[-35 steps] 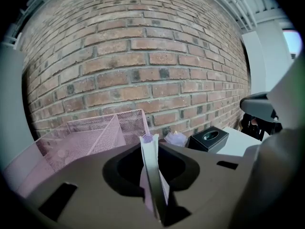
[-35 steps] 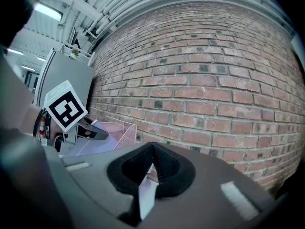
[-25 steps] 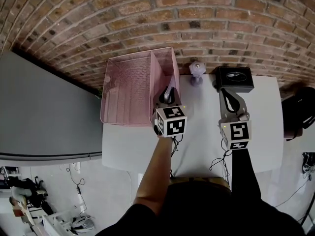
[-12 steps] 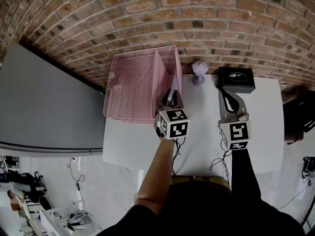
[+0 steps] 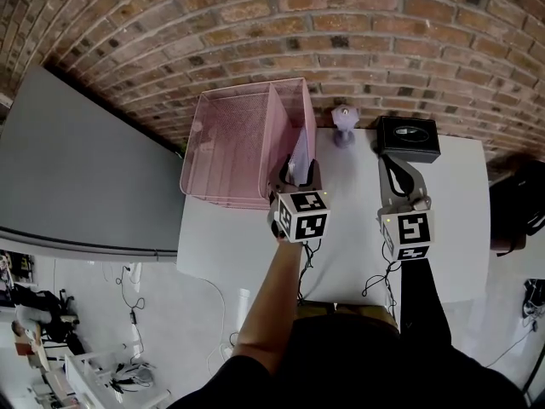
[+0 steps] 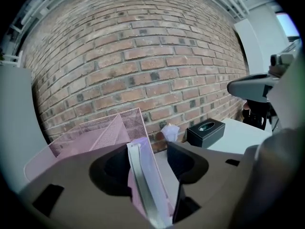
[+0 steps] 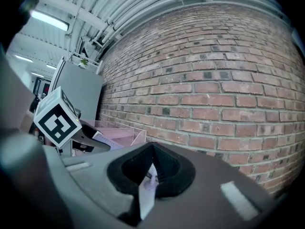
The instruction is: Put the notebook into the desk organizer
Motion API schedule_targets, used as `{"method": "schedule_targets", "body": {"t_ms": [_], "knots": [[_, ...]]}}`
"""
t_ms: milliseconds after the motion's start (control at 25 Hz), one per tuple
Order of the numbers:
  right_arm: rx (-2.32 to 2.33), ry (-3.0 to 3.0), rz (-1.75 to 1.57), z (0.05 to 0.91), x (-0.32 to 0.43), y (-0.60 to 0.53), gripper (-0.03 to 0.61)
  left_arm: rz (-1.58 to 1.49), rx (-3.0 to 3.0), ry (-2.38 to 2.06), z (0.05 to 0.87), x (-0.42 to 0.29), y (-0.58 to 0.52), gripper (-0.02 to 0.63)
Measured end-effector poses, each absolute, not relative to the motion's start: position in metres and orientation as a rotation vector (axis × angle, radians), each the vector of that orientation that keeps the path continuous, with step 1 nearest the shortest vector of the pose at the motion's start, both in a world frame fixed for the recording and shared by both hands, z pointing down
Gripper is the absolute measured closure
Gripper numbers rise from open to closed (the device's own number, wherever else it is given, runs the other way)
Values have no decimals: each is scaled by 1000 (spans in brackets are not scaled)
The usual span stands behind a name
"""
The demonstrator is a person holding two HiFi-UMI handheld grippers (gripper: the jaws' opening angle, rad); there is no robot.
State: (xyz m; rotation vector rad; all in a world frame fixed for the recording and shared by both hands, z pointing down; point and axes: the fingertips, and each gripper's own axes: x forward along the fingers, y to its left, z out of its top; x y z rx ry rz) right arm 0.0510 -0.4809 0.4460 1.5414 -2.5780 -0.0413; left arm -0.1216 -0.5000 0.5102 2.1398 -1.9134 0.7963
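Observation:
The pink mesh desk organizer (image 5: 230,147) (image 6: 90,135) stands at the table's back left, against the brick wall. A thin notebook (image 5: 294,169) (image 6: 148,178) with a lavender cover and white page edges stands on edge at the organizer's right compartment. My left gripper (image 5: 299,169) (image 6: 151,150) straddles it. Its jaws have just been opening, and the notebook stands between them, close to the left jaw with a gap on the right. My right gripper (image 5: 394,167) (image 7: 152,149) hovers over the table to the right, jaws together and empty.
A black tissue box (image 5: 408,136) (image 6: 206,131) sits at the back right. A small lilac and white object (image 5: 342,119) (image 6: 169,131) stands by the wall between box and organizer. The white table (image 5: 341,245) ends at a grey panel (image 5: 77,177) on the left.
The left gripper's jaws have spread apart around the notebook, which now shows white between them. The right gripper has stayed where it was.

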Motion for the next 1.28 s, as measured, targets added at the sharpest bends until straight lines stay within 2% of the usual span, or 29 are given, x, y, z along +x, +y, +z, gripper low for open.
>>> {"method": "schedule_targets", "body": {"t_ms": [120, 240, 1280], "knots": [[1534, -2592, -41, 446, 53, -477, 578, 769, 2171, -1907, 507, -116, -494, 338], [1519, -2607, -48, 447, 51, -471, 578, 743, 2192, -1926, 501, -114, -488, 325], [1524, -2629, -153, 411, 32, -376, 578, 596, 2277, -1961, 454, -123, -394, 319]]}}
